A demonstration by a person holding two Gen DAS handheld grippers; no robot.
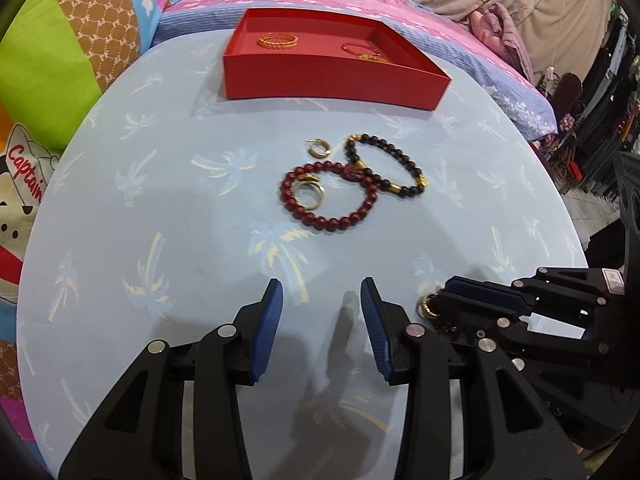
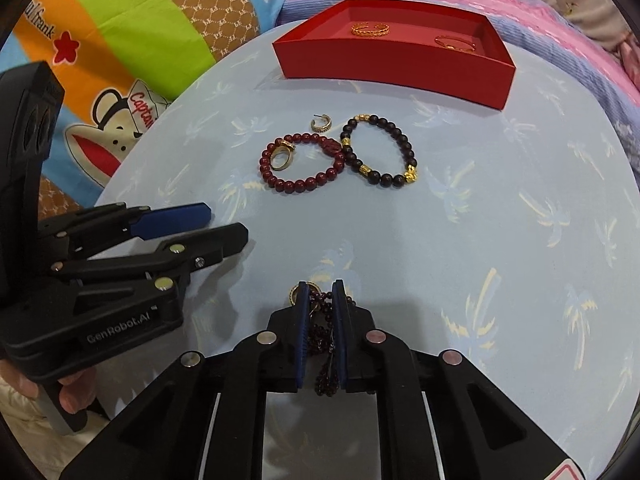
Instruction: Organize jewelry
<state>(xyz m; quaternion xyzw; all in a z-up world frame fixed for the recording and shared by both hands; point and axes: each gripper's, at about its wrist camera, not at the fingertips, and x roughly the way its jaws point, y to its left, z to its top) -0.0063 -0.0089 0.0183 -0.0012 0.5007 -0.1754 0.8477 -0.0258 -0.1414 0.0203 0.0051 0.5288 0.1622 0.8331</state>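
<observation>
A red tray at the table's far side holds a gold bangle and a thin bracelet. Mid-table lie a red bead bracelet with a gold ring inside it, a dark bead bracelet and a hoop earring. My left gripper is open and empty near the front edge. My right gripper is shut on a small dark bead strand with a gold hoop.
The round table has a light blue palm-print cloth. Colourful cushions and a pink and blue bedspread surround it.
</observation>
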